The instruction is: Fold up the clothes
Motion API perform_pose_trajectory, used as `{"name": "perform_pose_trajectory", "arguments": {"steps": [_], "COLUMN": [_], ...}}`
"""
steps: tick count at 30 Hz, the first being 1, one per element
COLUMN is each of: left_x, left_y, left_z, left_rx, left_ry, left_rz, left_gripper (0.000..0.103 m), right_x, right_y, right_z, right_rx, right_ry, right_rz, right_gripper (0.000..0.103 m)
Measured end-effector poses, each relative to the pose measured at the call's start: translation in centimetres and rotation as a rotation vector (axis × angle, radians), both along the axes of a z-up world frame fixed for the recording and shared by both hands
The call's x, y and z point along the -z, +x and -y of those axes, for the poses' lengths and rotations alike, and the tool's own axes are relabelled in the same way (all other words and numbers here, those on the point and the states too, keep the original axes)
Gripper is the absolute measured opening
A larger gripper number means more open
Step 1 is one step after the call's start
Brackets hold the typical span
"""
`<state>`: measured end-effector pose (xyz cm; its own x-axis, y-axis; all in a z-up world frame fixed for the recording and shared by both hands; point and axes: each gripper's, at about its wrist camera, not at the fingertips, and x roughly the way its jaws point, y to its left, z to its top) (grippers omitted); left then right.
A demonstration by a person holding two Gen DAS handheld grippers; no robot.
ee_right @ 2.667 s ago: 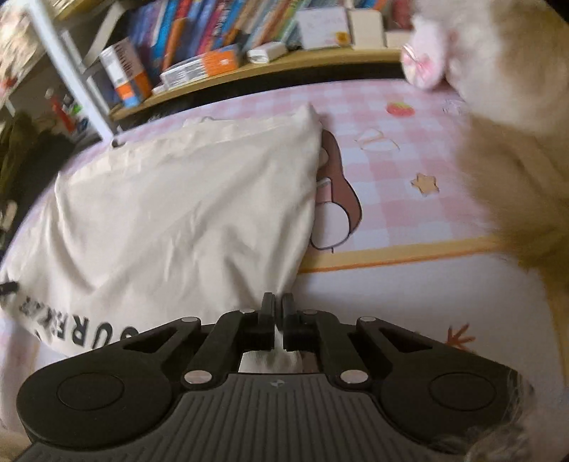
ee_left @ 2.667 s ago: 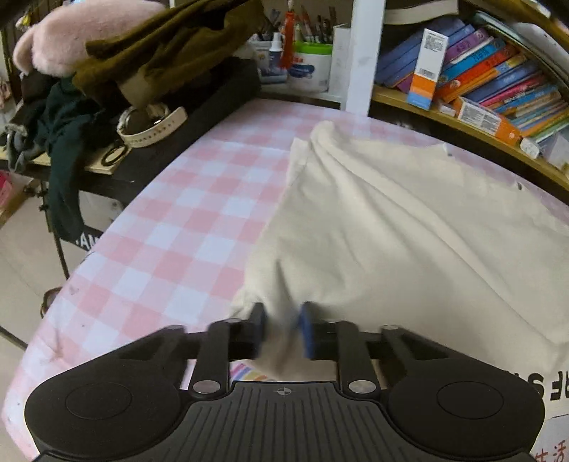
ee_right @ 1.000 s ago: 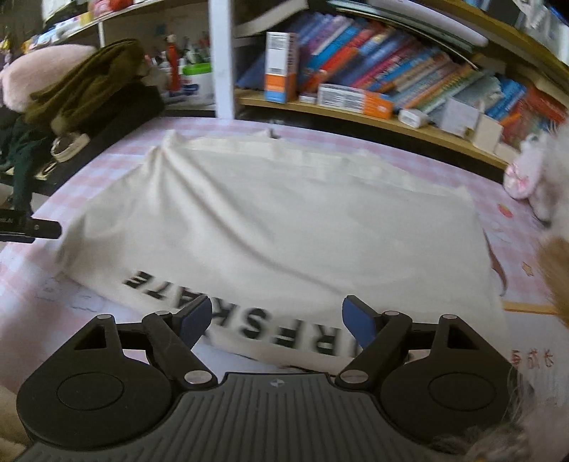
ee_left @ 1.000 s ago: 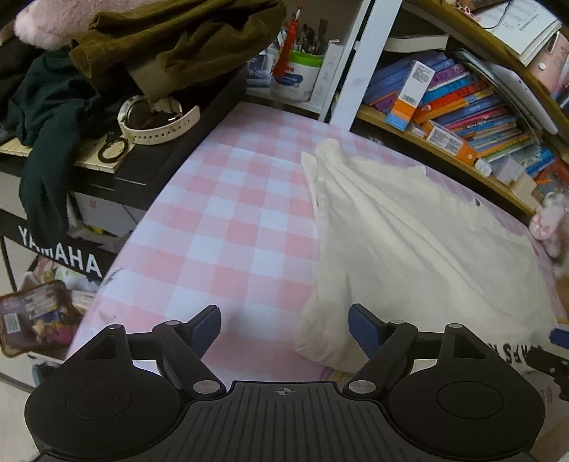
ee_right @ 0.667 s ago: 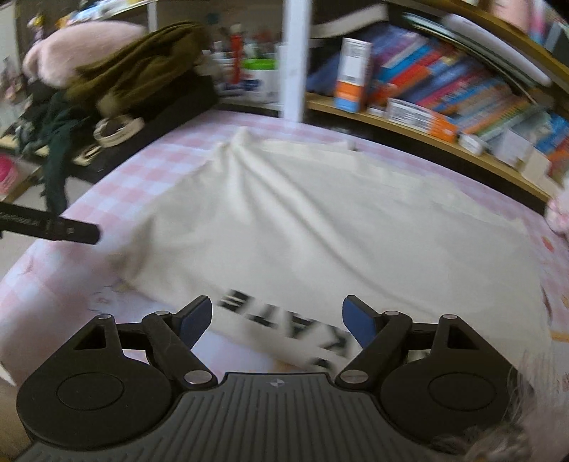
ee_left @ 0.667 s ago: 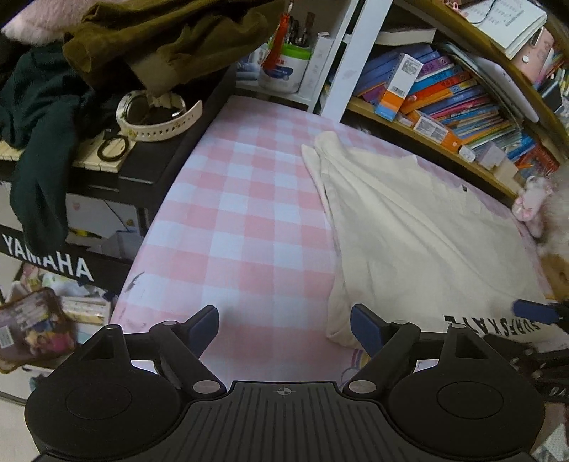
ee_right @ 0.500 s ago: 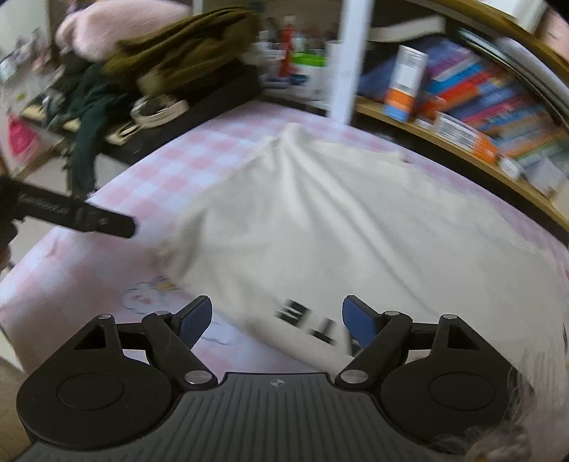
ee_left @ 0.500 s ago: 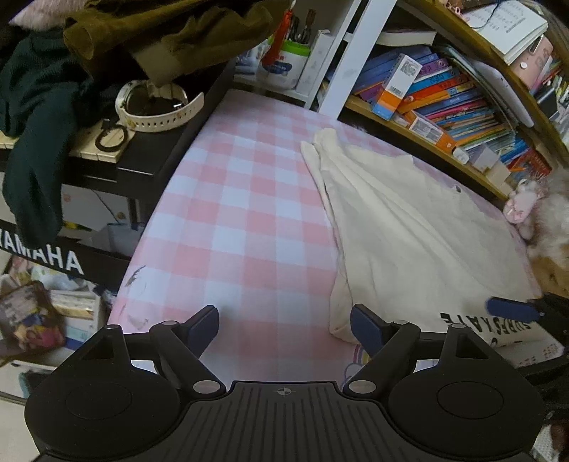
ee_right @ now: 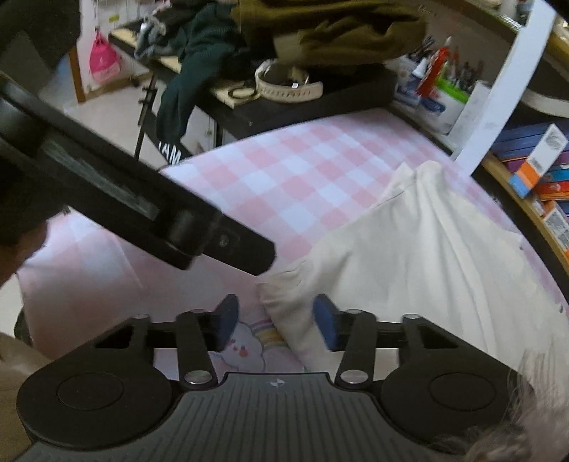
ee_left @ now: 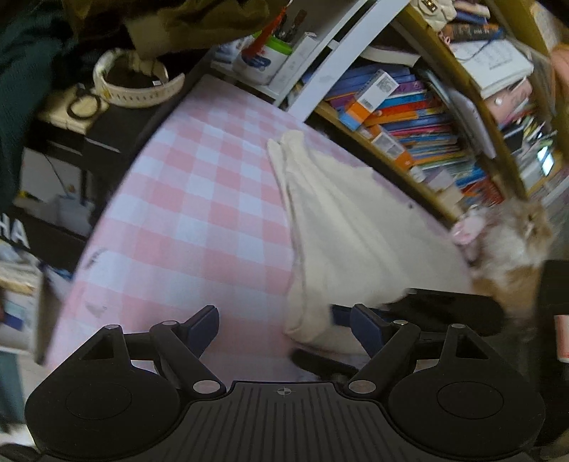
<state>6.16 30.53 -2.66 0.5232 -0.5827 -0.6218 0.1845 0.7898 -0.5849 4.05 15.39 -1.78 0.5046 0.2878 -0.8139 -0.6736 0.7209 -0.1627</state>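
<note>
Astride shirt corner, right gripper agape.

Cream garment flat on checkered bed

Garment lies flat on the checked cloth, toward its right side. Bookshelf stands behind the garment. A keyboard stand stands left of the cloth, with piled clothes on top. The right gripper straddles the garment's near-left corner; the left gripper sits just left of it. Plush toy lies at the garment's far right.
</note>
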Motion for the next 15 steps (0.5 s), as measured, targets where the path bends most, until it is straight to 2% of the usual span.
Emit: {"name": "perform_pose_trajectory", "arguments": {"steps": [2, 3, 5, 6, 9, 12, 14, 15], "left_x": [0.3, 0.6, 1.0, 1.3, 2.3, 4.6, 5.6, 5.7], "left_y": [0.4, 0.5, 0.9, 1.2, 2.1, 3.6, 4.3, 4.5], "left_z": [0.0, 0.1, 0.0, -0.1, -0.6, -0.7, 0.0, 0.3], "left_rx": [0.009, 0.011, 0.014, 0.013, 0.009, 0.006, 0.01, 0.016], "left_ry": [-0.038, -0.054, -0.089, -0.121, -0.246, -0.487, -0.571, -0.586], "left_rz": [-0.023, -0.035, -0.062, -0.079, -0.139, -0.272, -0.323, -0.324], "left_gripper": [0.084, 0.084, 0.084, 0.084, 0.084, 0.088, 0.088, 0.088], "right_x": [0.2, 0.2, 0.0, -0.2, -1.5, -3.2, -4.3, -4.7], "right_y": [0.6, 0.8, 1.0, 1.1, 1.0, 0.7, 0.5, 0.5], "right_z": [-0.1, 0.0, 0.4, 0.6, 1.4, 2.5, 3.2, 3.5], "right_rx": [0.013, 0.02, 0.035, 0.042, 0.075, 0.12, 0.149, 0.163], "right_ry": [0.003, 0.007, 0.019, 0.029, 0.08, 0.143, 0.177, 0.191], "right_rz": [-0.002, -0.004, -0.009, -0.011, -0.001, 0.023, 0.04, 0.043], "right_gripper": [0.037, 0.032, 0.013, 0.011, 0.008, 0.008, 0.008, 0.008]}}
